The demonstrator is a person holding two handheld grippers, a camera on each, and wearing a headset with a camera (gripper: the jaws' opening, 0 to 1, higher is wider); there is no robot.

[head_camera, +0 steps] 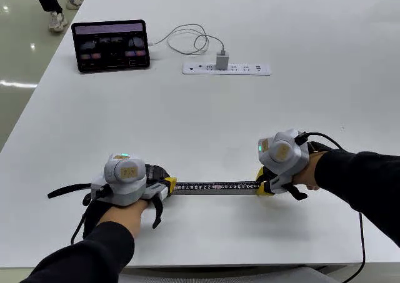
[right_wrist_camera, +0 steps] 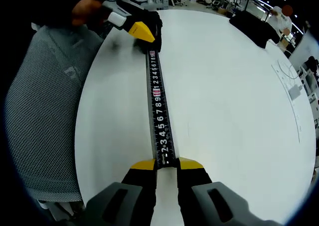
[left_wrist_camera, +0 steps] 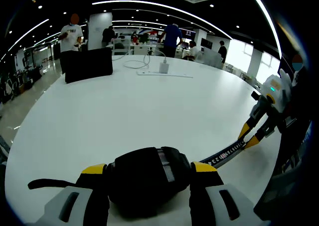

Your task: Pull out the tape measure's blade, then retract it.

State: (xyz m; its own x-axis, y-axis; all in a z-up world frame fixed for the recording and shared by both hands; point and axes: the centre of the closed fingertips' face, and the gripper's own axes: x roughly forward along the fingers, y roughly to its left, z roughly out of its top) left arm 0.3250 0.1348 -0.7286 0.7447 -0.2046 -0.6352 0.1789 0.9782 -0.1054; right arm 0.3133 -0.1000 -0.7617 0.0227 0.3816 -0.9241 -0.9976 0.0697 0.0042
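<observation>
Left tool (left_wrist_camera: pixel 149 168) clamps black case (left_wrist_camera: pixel 142 186); right tool (right_wrist_camera: pixel 166 164) pinches blade (right_wrist_camera: pixel 158 101) — its end hidden between jaws.

White table (head_camera: pixel 206 114), glossy floor (head_camera: pixel 19 58), ceiling light strips (left_wrist_camera: pixel 124 2), mesh chair (right_wrist_camera: pixel 45 111)

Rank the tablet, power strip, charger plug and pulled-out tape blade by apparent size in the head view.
1. tablet, largest.
2. power strip and tape blade: similar long thin strips. The blade lies nearer the camera, so I won't rank them.
3. charger plug, smallest.
</observation>
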